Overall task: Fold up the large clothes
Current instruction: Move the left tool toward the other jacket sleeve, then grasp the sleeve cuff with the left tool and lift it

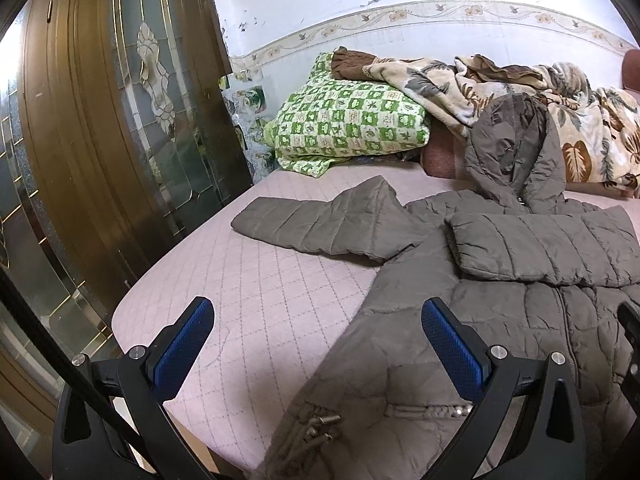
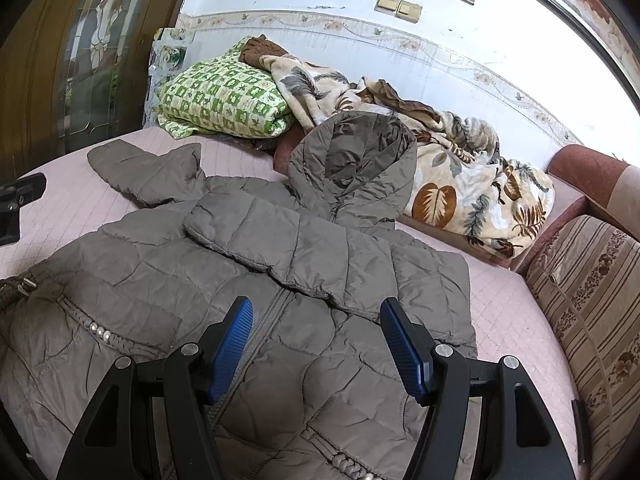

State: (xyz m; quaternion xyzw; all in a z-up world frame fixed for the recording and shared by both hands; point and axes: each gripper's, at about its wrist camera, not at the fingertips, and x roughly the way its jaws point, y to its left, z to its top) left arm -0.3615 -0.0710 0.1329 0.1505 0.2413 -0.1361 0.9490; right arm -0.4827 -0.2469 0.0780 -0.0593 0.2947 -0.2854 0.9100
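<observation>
1. My left gripper (image 1: 318,316) fills the bottom of the left wrist view with its blue pads spread wide and nothing between them; the left pad hangs over the pink quilted bed cover (image 1: 256,280), the right one over the jacket's edge.
2. My right gripper (image 2: 316,318) sits low in the right wrist view, its jaws well apart and empty, hovering over the jacket's front, with the zip running up from between the pads.
3. The grey padded jacket (image 2: 160,272) lies front up on the bed and takes up the middle and lower left of the right wrist view.
4. One sleeve (image 2: 288,252) is folded across the chest, lying from the centre towards the right of that frame.
5. The other sleeve (image 1: 316,224) stretches out flat on the cover towards the left in the left wrist view.
6. The hood (image 2: 356,160) leans up against the bedding behind it, above centre.
7. Behind it, a leaf-print blanket (image 2: 472,184) lies heaped to the right and a green checked quilt (image 1: 352,120) is folded at the upper centre.
8. A wooden door with patterned glass (image 1: 100,120) fills the left side of the left wrist view.
9. A striped cushion (image 2: 592,300) sits at the right edge of the right wrist view.
</observation>
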